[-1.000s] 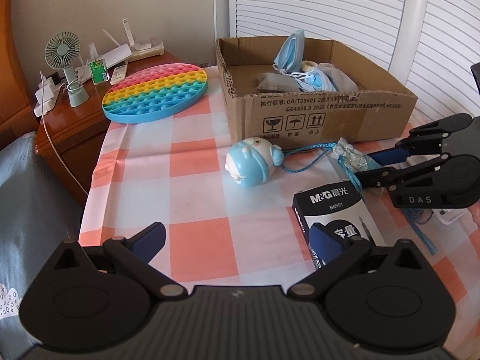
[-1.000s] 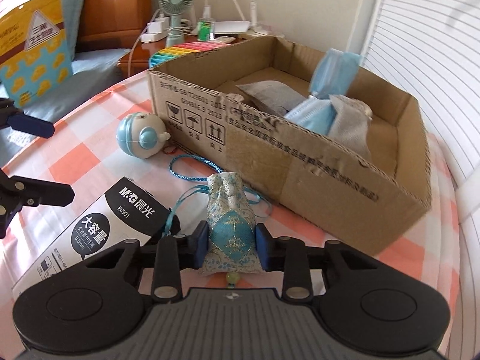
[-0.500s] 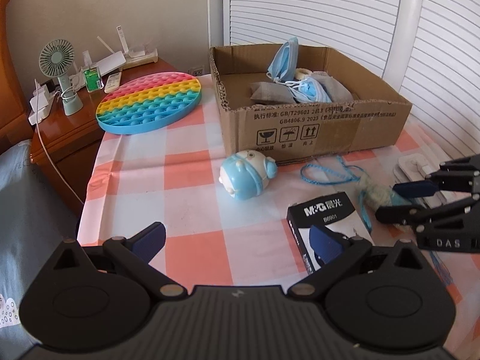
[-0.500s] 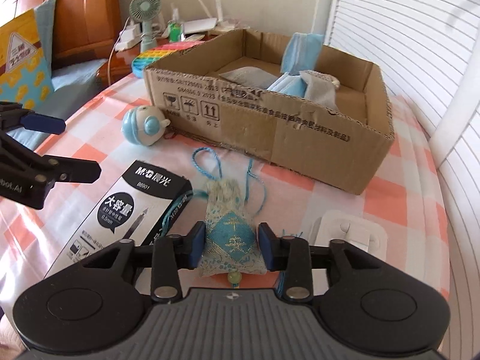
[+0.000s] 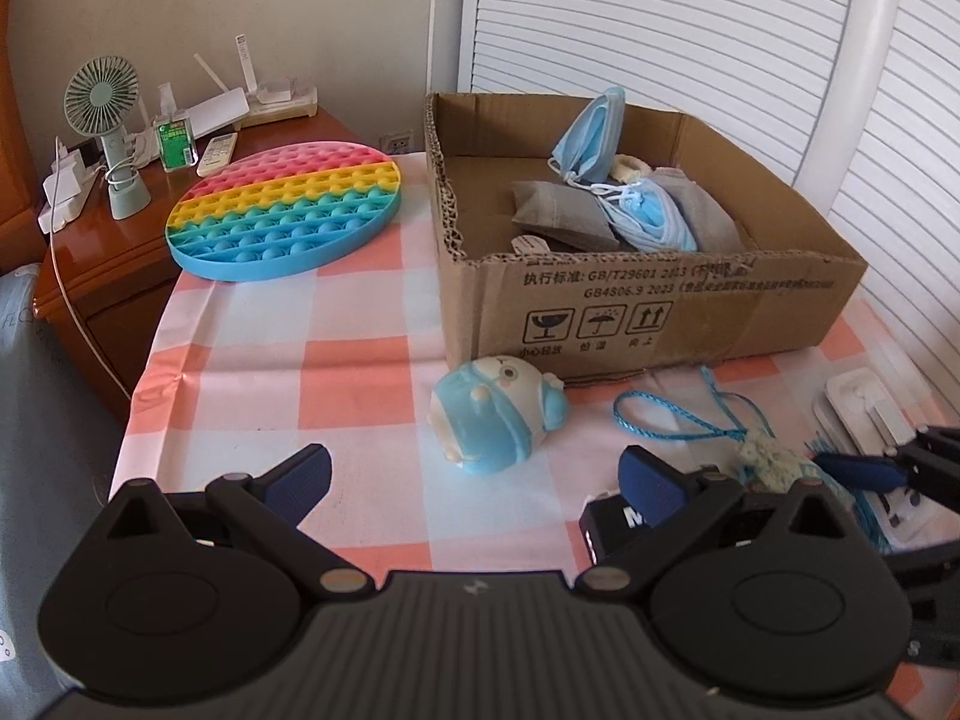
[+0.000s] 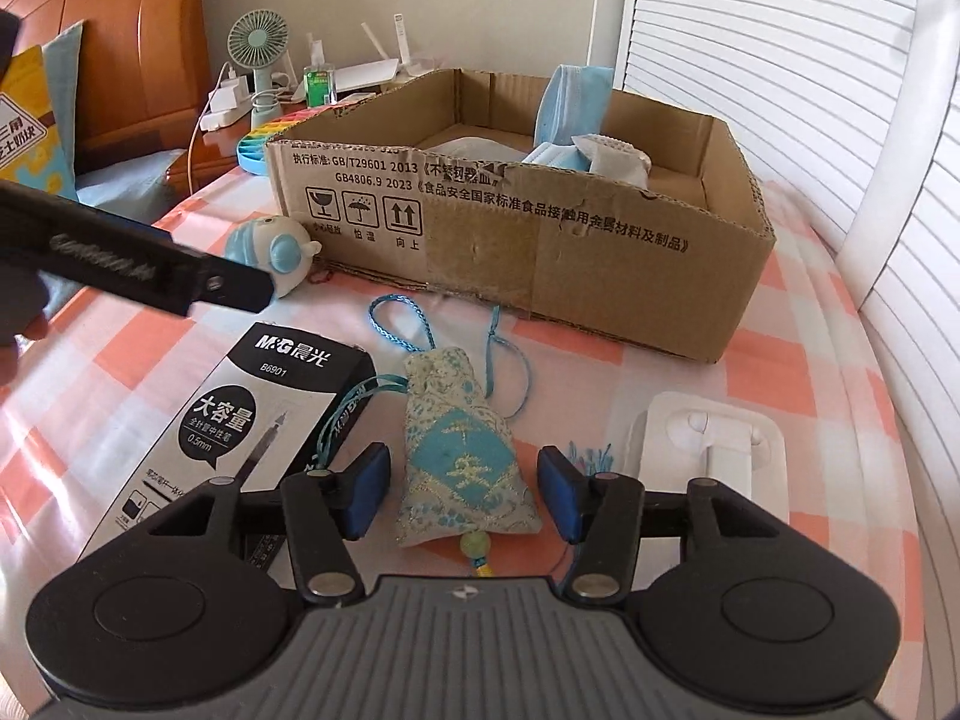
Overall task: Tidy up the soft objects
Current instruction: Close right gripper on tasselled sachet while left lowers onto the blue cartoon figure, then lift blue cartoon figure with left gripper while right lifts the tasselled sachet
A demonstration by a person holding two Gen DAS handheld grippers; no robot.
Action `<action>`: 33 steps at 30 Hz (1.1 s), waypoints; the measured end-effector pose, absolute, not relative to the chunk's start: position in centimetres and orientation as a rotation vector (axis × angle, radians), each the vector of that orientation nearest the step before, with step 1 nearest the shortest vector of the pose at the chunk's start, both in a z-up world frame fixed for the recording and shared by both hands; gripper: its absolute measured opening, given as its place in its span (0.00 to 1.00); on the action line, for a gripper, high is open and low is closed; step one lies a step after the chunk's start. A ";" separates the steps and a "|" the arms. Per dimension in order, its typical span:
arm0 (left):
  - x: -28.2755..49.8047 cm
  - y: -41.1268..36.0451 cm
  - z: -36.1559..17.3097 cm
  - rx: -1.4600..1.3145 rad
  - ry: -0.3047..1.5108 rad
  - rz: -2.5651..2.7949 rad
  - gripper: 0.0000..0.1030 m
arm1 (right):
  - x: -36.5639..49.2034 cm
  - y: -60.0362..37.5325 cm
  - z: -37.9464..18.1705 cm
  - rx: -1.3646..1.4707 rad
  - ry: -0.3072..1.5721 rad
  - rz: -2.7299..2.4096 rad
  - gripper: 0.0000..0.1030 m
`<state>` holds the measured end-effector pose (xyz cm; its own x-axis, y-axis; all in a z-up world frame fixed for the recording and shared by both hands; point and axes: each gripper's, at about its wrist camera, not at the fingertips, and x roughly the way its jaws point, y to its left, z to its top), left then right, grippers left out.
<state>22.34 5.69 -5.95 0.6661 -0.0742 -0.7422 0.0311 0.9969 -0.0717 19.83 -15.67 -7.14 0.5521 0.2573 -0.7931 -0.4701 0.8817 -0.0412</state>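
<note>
A blue embroidered sachet [image 6: 462, 456] with a blue cord lies on the checked cloth between the fingers of my right gripper [image 6: 463, 489], which is open with both pads clear of it. The sachet also shows in the left wrist view [image 5: 771, 462]. A blue soft toy [image 5: 495, 420] lies in front of the cardboard box [image 5: 690, 306]; it also shows in the right wrist view [image 6: 273, 252]. The box holds face masks [image 5: 594, 138] and grey pouches [image 5: 564, 216]. My left gripper [image 5: 474, 480] is open and empty, just short of the toy.
A black pen box [image 6: 240, 420] lies left of the sachet. A white plastic tray [image 6: 708, 450] lies to its right. A rainbow pop-it mat [image 5: 288, 204] sits at the back left. A wooden nightstand [image 5: 90, 258] carries a fan [image 5: 114, 132] and cables.
My right gripper has opened and let go of the sachet, which now lies on the cloth after being drawn back from the box. My left gripper has moved closer to the toy.
</note>
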 end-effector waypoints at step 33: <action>24.7 5.2 -6.6 -0.125 0.854 -0.028 0.51 | 20.0 -15.7 -6.8 -0.286 0.861 0.465 0.39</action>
